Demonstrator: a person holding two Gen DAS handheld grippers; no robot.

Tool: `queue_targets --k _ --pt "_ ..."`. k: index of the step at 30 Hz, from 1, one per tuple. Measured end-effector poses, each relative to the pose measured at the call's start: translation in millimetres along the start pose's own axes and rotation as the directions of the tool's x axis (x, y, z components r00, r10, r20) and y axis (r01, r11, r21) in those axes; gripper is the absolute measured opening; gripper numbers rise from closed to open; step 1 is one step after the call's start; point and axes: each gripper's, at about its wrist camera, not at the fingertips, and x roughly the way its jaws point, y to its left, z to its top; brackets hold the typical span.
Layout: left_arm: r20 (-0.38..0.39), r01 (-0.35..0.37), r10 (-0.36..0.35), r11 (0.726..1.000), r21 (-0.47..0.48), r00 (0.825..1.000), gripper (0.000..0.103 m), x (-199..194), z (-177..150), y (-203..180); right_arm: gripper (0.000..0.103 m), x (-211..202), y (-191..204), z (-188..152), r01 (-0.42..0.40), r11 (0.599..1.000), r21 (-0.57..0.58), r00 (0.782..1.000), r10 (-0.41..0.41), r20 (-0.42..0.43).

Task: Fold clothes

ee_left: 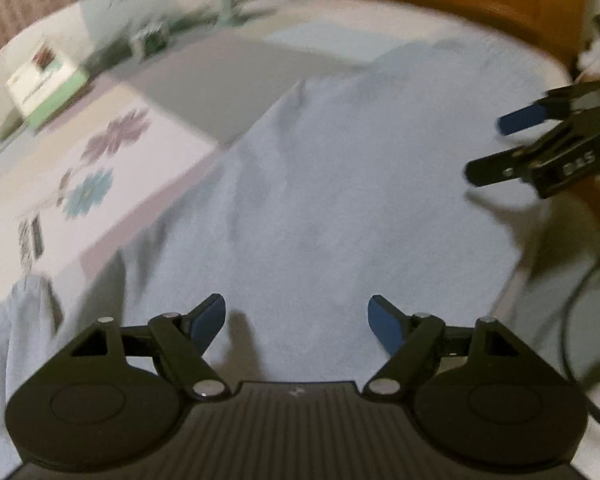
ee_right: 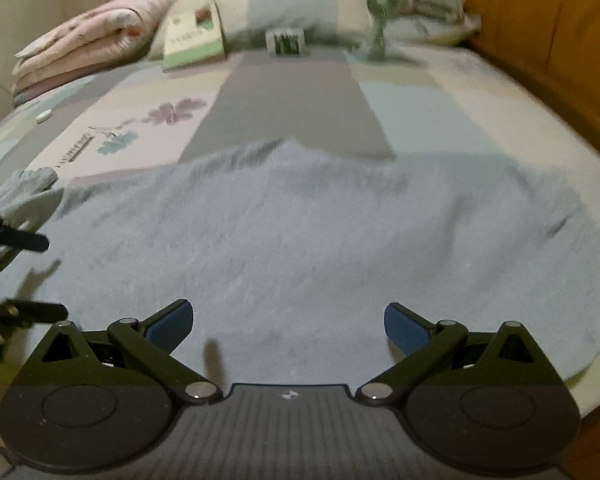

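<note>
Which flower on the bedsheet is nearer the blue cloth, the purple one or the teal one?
The teal flower. It is printed lower on the bedsheet, closer to the edge of the blue cloth; the purple flower lies farther, toward the pillows.

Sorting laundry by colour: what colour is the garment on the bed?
Light blue garment, clearest in the right wrist view.

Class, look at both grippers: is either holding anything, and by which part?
Nothing is held. The left gripper and right gripper are both open above the blue garment.
</note>
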Motion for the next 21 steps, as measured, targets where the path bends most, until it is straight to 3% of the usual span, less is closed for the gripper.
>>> queue_targets --k 5,12,21 --pt "-0.024 0.025 -0.027 0.997 -0.069 0.999 0.083 -3 -16 9 0.103 11 12 -12 0.063 0.998 -0.024 0.998 -0.063 -0.004" --pt "-0.019 0.034 -0.037 0.992 -0.120 0.999 0.085 -17 -40 16 0.103 13 15 -14 0.084 0.996 -0.014 0.996 -0.084 0.000" --pt "0.009 0.038 -0.037 0.986 -0.164 0.999 0.085 -28 -46 22 0.103 13 17 -18 0.103 0.994 -0.022 0.994 -0.103 0.023"
